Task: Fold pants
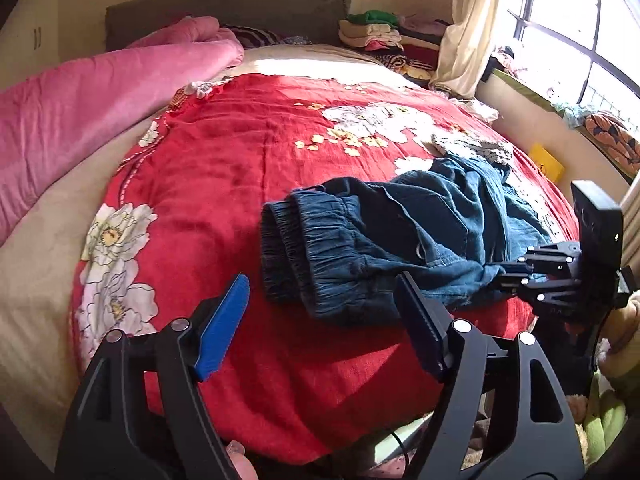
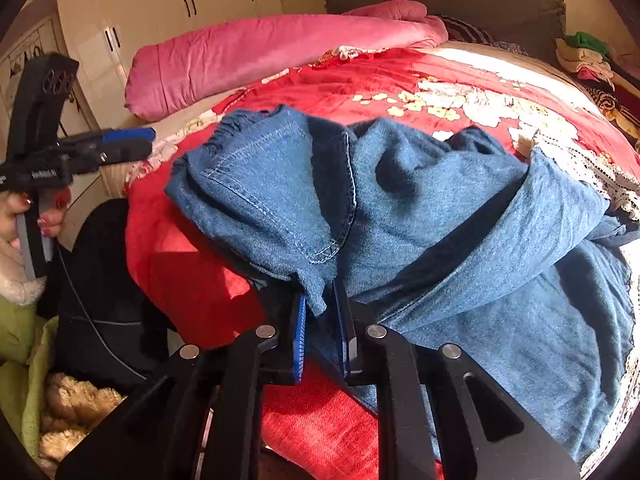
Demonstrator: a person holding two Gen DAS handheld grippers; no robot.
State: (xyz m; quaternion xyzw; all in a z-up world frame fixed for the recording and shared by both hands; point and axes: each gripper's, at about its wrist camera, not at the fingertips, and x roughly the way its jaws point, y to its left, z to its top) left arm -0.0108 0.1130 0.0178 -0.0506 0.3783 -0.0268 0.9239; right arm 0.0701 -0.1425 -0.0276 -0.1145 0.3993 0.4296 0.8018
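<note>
Pinching a fold of the denim pants [image 2: 400, 208] between nearly closed jaws, the right gripper [image 2: 322, 332] is holding their near edge on the red bedspread [image 1: 224, 152], while the left gripper [image 1: 320, 320] is hovering wide open, empty, just short of the elastic waistband [image 1: 296, 248].

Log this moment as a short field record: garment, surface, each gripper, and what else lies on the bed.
garment: blue pants, crumpled, not yet folded
surface: red floral bedspread
left gripper: open, near the waistband, holding nothing
right gripper: shut on a pants edge
beside pants: white lace cloth
far side: pink quilt
by headboard: stack of clothes
</note>
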